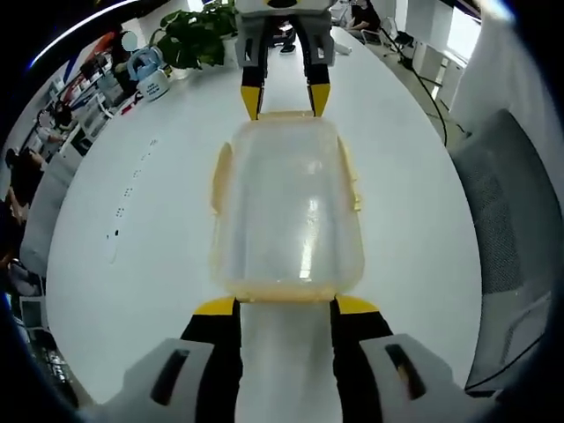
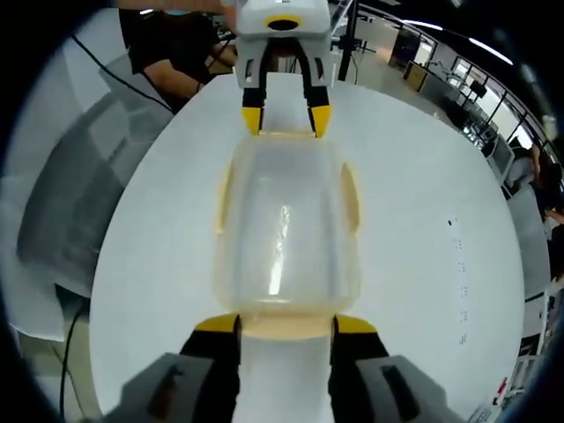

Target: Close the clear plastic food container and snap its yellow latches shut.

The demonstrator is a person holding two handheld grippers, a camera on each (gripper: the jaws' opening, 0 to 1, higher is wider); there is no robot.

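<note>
The clear plastic container (image 1: 286, 207) lies lengthwise on the white table (image 1: 132, 264), its lid resting on top. Yellow latches (image 1: 218, 181) show along its sides. My left gripper (image 1: 284, 306) stands open at the container's near end, its yellow-tipped jaws just against that end. At the far end is my right gripper (image 1: 285, 97), also open. In the right gripper view the container (image 2: 286, 229) has yellow latches (image 2: 351, 198) on its sides. There my right gripper (image 2: 285, 324) flanks a yellow end latch, and the left gripper (image 2: 285, 119) faces it.
A potted plant (image 1: 198, 35) and a blue-and-white object (image 1: 150, 75) stand at the table's far end. A grey chair (image 1: 507, 211) is beside the table. A person in dark clothes (image 2: 172, 53) sits beyond the table near another grey chair (image 2: 70, 194).
</note>
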